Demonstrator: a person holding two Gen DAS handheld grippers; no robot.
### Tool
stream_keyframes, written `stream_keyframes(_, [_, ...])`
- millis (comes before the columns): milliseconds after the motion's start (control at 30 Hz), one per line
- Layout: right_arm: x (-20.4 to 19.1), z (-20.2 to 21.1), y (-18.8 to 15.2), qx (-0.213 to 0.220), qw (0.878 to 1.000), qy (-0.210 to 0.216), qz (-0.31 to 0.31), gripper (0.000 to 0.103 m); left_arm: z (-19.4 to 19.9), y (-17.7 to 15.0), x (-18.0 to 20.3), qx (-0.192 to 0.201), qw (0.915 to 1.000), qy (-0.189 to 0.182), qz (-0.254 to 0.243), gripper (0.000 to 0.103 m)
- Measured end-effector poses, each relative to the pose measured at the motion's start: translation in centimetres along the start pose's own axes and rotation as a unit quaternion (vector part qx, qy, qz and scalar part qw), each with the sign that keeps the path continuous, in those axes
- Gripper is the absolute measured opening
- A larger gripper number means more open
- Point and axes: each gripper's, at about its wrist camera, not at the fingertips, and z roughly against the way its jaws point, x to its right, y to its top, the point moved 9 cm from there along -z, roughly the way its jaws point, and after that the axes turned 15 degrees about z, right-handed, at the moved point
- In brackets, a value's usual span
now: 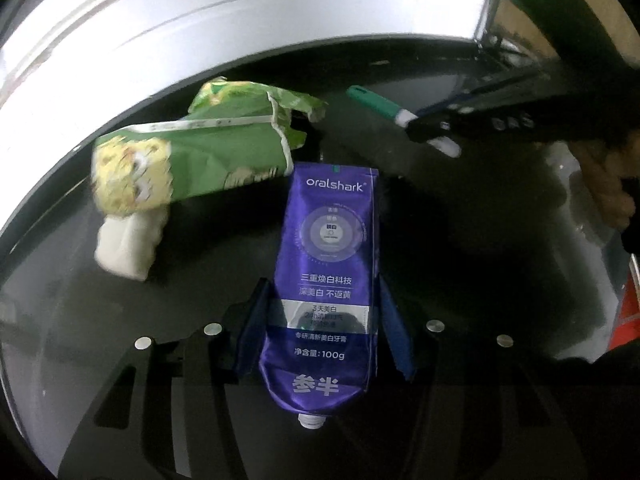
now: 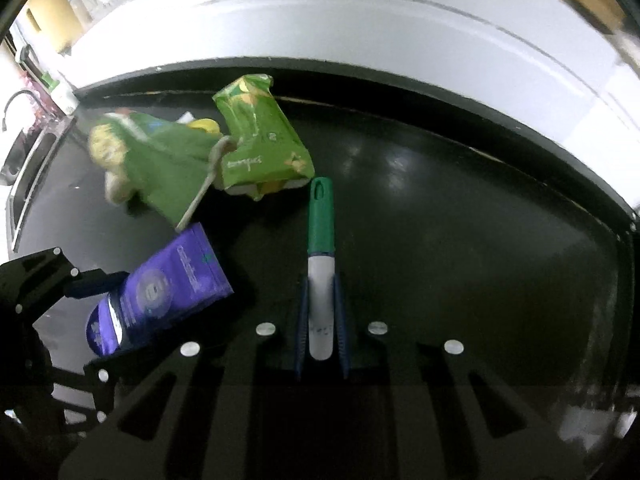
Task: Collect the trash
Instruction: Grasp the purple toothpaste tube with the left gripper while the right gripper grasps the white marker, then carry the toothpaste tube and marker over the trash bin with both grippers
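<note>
My left gripper [image 1: 326, 292] is shut on a purple Oralshark toothpaste tube [image 1: 332, 248], nozzle end toward the camera, above a black table [image 1: 440, 220]. The tube also shows in the right wrist view [image 2: 160, 292], at the lower left. My right gripper [image 2: 321, 280] is shut on a white marker with a green cap [image 2: 320, 240], pointing forward. The marker and right gripper show in the left wrist view [image 1: 384, 108] at the upper right. A torn green snack bag [image 1: 192, 152] and a white crumpled tissue [image 1: 128, 248] lie on the table beyond the tube.
A green tissue pack [image 2: 260, 140] lies next to the snack bag [image 2: 160, 160]. A white wall [image 2: 360, 20] runs behind the black table [image 2: 440, 200]. A sink with a faucet [image 2: 16, 108] is at the far left.
</note>
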Motion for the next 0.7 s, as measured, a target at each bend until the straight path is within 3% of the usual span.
stream_keyframes(333, [-4.5, 6.2, -1.2, 0.053, 0.998, -0.011, 0.027, 0.014, 6.2, -1.4, 0.8, 0.04, 0.9979, 0.016, 0.048, 0.052])
stream_keyframes(700, [-7.1, 12.5, -2.9, 0.079, 0.996, -0.012, 0.046, 0.014, 11.2, -4.4, 0.0, 0.069, 0.9941, 0.037, 0.074, 0.052])
